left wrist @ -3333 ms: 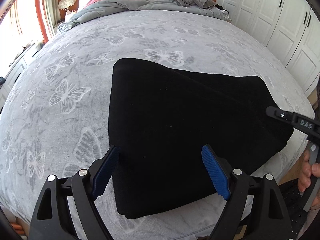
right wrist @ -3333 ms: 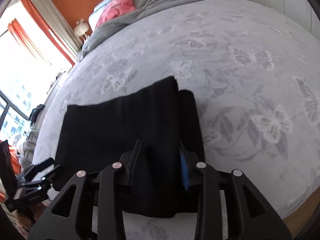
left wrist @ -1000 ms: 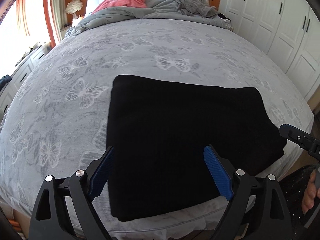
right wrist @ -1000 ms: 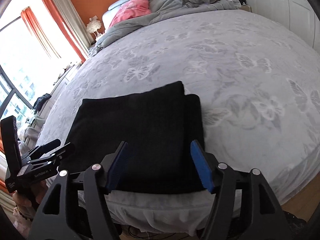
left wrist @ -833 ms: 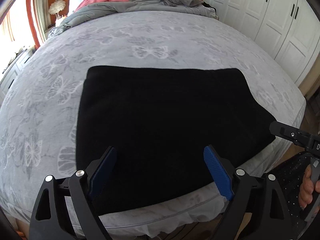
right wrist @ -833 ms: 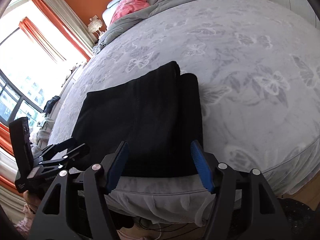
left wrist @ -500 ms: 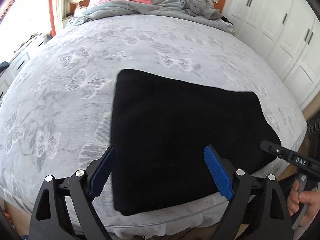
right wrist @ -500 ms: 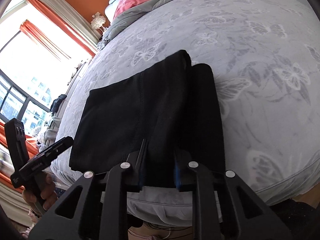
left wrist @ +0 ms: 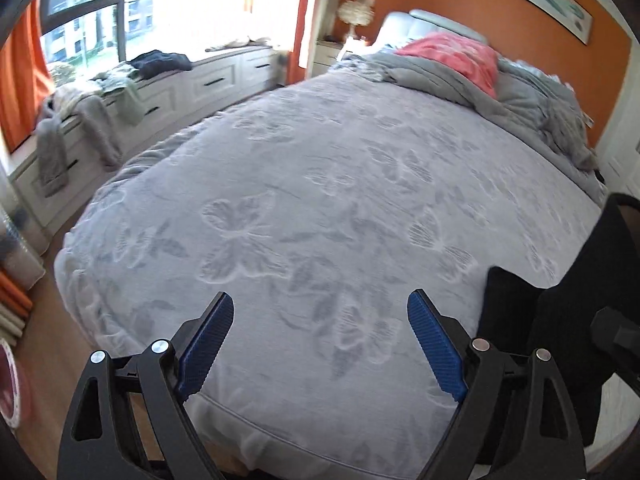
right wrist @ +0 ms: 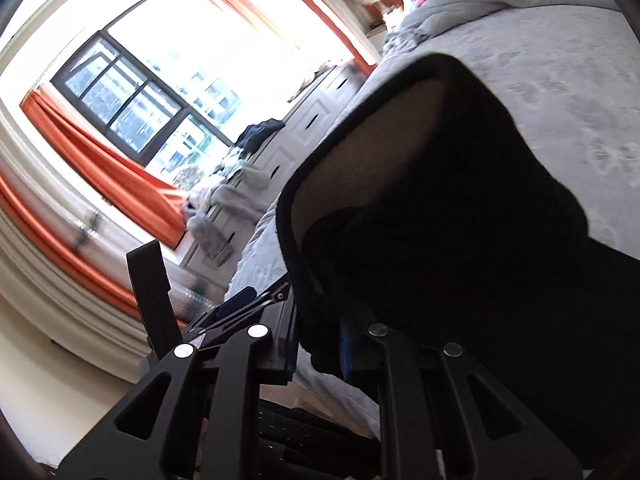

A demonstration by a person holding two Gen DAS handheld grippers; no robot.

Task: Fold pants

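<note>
The folded black pants [right wrist: 460,208] are clamped at their near edge by the right claw [right wrist: 320,344], its jaws drawn narrow on the thick, soft bundle, which is raised off the bed [left wrist: 320,184], probably for carrying away. The left claw [left wrist: 320,344] is held wide and grips nothing above the grey butterfly-embossed cover, apparently kept clear of the lift.

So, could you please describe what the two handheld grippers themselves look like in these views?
The left gripper has matte black arms with triangular cut-outs, silver round pivot bolts and ribbed blue pads on the insides of both fingers. The right gripper is the same build: black linkage arms, triangular cut-outs, silver bolts, with only a strip of blue pad visible. No cables, lettering or sleeves are visible.
</note>
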